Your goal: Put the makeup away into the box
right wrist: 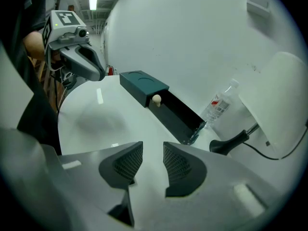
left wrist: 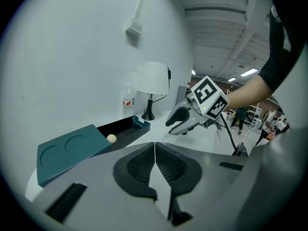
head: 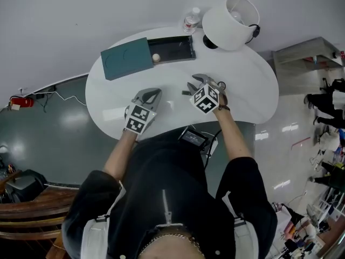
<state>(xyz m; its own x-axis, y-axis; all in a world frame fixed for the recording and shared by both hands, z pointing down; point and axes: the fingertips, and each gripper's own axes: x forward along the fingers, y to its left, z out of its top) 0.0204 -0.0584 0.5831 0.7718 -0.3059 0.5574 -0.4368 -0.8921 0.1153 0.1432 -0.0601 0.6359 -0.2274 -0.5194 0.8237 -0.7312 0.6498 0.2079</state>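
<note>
On the round white table [head: 248, 85] lies a teal box [head: 126, 58] with its lid slid left, so its dark tray [head: 175, 47] is uncovered. A small beige ball [head: 156, 58] rests in the tray next to the lid, and it also shows in the left gripper view [left wrist: 111, 138] and the right gripper view [right wrist: 156, 99]. My left gripper [head: 153, 91] hovers over the table's near middle, its pads [left wrist: 144, 165] together with nothing between them. My right gripper [head: 195, 82] is to its right, jaws apart [right wrist: 153, 150] and empty. A small dark item [head: 186, 93], too small to identify, lies beside it.
A white lamp [head: 232, 15] on a black foot and a clear water bottle [head: 191, 19] stand at the table's far edge, behind the box. A dark device [head: 194, 138] with a cable sits at the near edge, against the person's body.
</note>
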